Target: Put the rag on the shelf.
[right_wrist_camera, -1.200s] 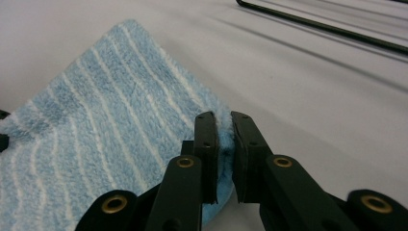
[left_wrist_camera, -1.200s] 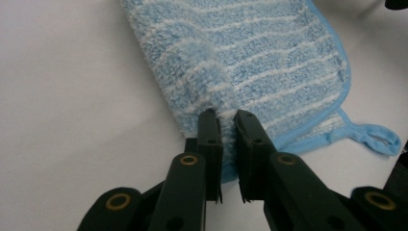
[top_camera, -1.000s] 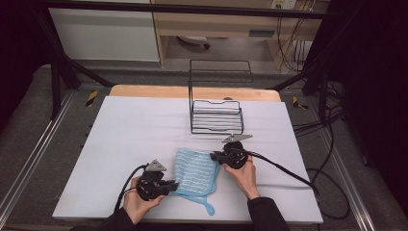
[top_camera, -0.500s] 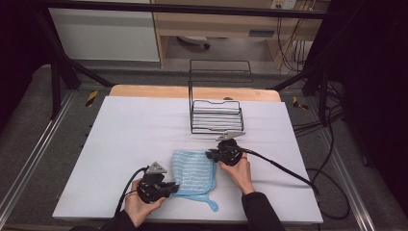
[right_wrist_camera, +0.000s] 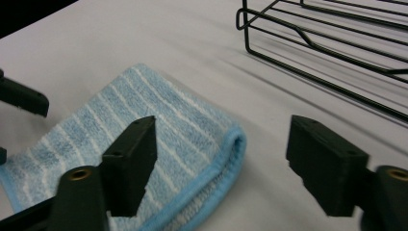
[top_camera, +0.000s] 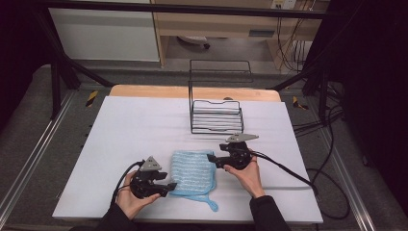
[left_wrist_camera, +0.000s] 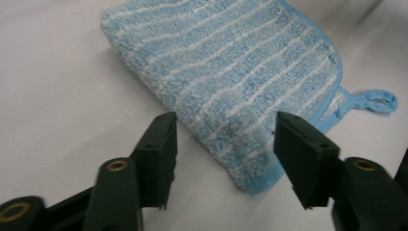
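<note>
A folded blue cloth with white stripes (top_camera: 194, 172) lies flat on the white table, its hanging loop (top_camera: 211, 206) trailing toward the front edge. My left gripper (top_camera: 169, 186) is open at the cloth's front left corner; in the left gripper view its jaws straddle that corner of the cloth (left_wrist_camera: 231, 86) without pinching it. My right gripper (top_camera: 211, 158) is open at the cloth's far right corner. In the right gripper view the rolled blue edge of the cloth (right_wrist_camera: 183, 144) lies between its spread jaws.
A black wire basket (top_camera: 216, 115) stands behind the cloth at the table's middle back, its rim close to the right gripper (right_wrist_camera: 337, 53). The white table cover (top_camera: 120, 130) spreads wide to the left. Cables trail from both grippers.
The right gripper has moved left and slightly toward the person, down to the cloth's far right corner. The left gripper has stayed at the front left corner.
</note>
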`<state>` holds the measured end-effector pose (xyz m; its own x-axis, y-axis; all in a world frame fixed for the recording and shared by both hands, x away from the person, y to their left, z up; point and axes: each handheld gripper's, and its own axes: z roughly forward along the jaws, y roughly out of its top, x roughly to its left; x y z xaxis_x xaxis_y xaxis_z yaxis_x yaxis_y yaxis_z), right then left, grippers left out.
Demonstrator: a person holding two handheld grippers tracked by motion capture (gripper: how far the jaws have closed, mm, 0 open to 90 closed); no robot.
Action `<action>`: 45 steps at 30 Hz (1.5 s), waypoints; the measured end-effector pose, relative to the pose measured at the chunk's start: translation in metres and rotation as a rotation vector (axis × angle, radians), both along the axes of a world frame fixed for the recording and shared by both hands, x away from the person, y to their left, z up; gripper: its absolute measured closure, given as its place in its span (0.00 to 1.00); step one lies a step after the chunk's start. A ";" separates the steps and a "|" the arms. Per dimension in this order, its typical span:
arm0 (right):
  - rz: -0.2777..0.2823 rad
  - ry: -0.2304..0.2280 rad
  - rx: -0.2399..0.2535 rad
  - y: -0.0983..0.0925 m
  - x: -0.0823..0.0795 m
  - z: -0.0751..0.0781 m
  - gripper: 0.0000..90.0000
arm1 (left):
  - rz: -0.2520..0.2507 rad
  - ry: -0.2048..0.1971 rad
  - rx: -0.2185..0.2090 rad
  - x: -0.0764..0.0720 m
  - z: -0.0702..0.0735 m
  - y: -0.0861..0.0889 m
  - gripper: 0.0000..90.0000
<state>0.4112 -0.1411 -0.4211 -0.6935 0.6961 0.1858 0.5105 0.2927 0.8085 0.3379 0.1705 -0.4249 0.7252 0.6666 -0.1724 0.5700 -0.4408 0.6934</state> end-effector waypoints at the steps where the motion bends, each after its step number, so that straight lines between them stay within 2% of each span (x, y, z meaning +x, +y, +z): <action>1: -0.003 0.003 0.000 -0.003 -0.002 0.000 0.24 | -0.001 -0.004 0.001 0.001 0.001 0.001 0.41; 4: -0.002 0.031 0.005 -0.013 -0.005 -0.002 0.16 | -0.019 -0.005 0.011 0.007 0.002 0.003 0.30; 10: -0.014 0.039 0.004 -0.031 -0.012 -0.006 0.07 | -0.028 -0.025 0.014 0.019 0.002 0.008 0.17; 17: -0.029 0.044 0.009 -0.044 -0.022 -0.006 0.03 | -0.006 -0.048 0.009 0.033 0.012 0.014 0.07; 25: -0.034 0.040 0.025 -0.054 -0.034 -0.008 0.01 | 0.030 -0.095 0.025 0.054 0.026 0.012 0.07; 31: -0.039 0.043 0.019 -0.056 -0.036 -0.011 0.01 | 0.073 -0.121 0.016 0.069 0.032 0.005 0.10; 34: -0.037 0.042 0.009 -0.056 -0.037 -0.012 0.01 | 0.095 -0.115 0.004 0.075 0.031 0.003 0.13; 37: -0.039 0.050 0.008 -0.055 -0.037 -0.013 0.01 | 0.106 -0.111 0.013 0.082 0.028 0.000 0.15; 40: -0.038 0.044 0.003 -0.055 -0.037 -0.013 0.01 | 0.118 -0.093 0.000 0.088 0.022 -0.003 0.19; 43: -0.039 0.046 0.001 -0.055 -0.037 -0.013 0.01 | 0.135 -0.094 0.020 0.093 0.014 -0.005 0.23; 45: -0.040 0.051 0.005 -0.055 -0.037 -0.013 0.02 | 0.145 -0.080 0.024 0.096 0.010 -0.006 0.28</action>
